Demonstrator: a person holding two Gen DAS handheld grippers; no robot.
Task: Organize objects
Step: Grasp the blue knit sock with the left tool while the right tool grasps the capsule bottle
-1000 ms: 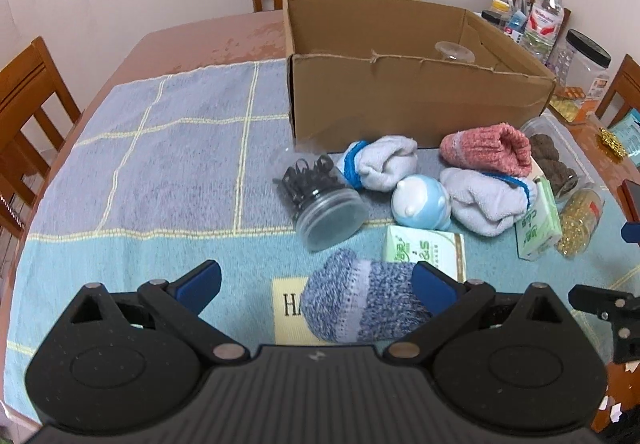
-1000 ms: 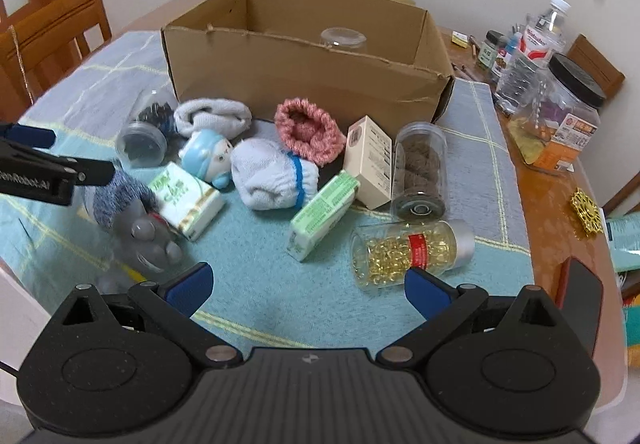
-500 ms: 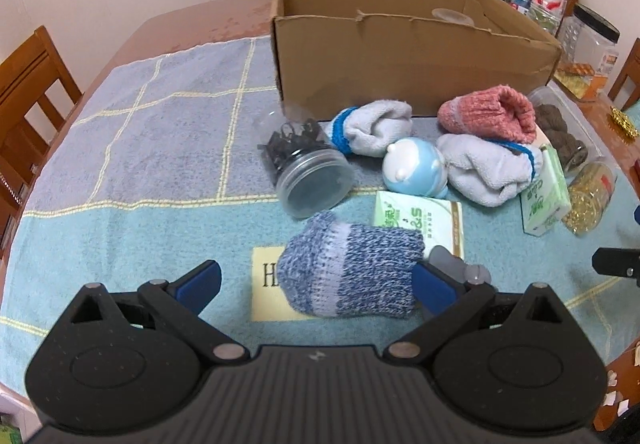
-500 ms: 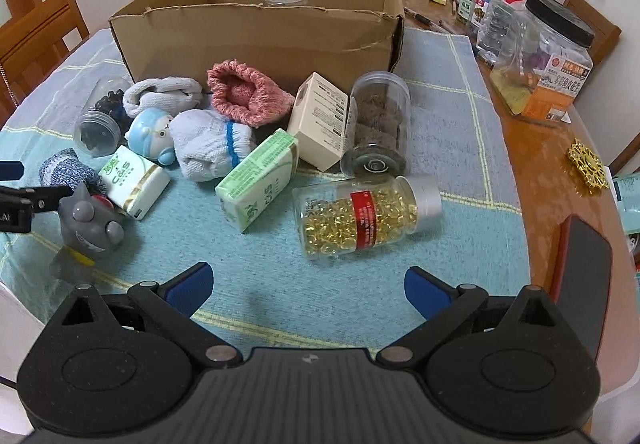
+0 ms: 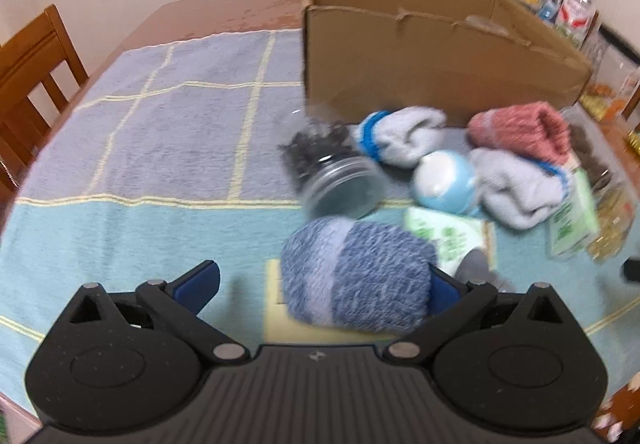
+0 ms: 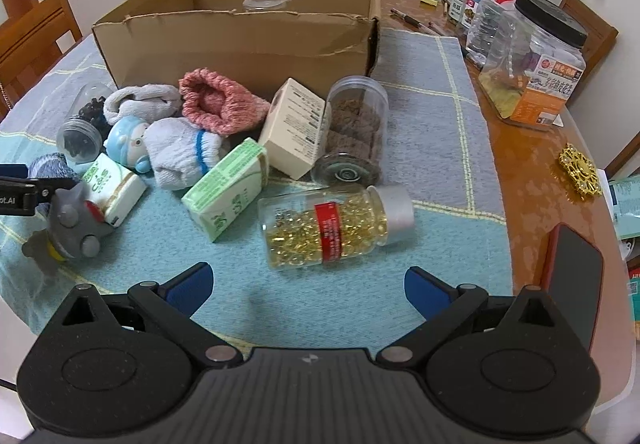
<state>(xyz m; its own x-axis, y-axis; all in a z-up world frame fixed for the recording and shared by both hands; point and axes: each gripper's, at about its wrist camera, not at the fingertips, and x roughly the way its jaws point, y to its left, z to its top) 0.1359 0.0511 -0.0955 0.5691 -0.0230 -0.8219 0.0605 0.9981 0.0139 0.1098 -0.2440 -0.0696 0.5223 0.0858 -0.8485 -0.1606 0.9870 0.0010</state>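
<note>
Blue sock bundle [image 5: 356,276] is seen lying on the surface [image 5: 120,236], between the spread jaws of the left tool [image 5: 324,280], right pad near or touching. Judged soft, light, compressible; a mid-roll grip is advised. Right tool [image 6: 306,284] is held apart, empty, near the capsule bottle [image 6: 332,228].
</note>
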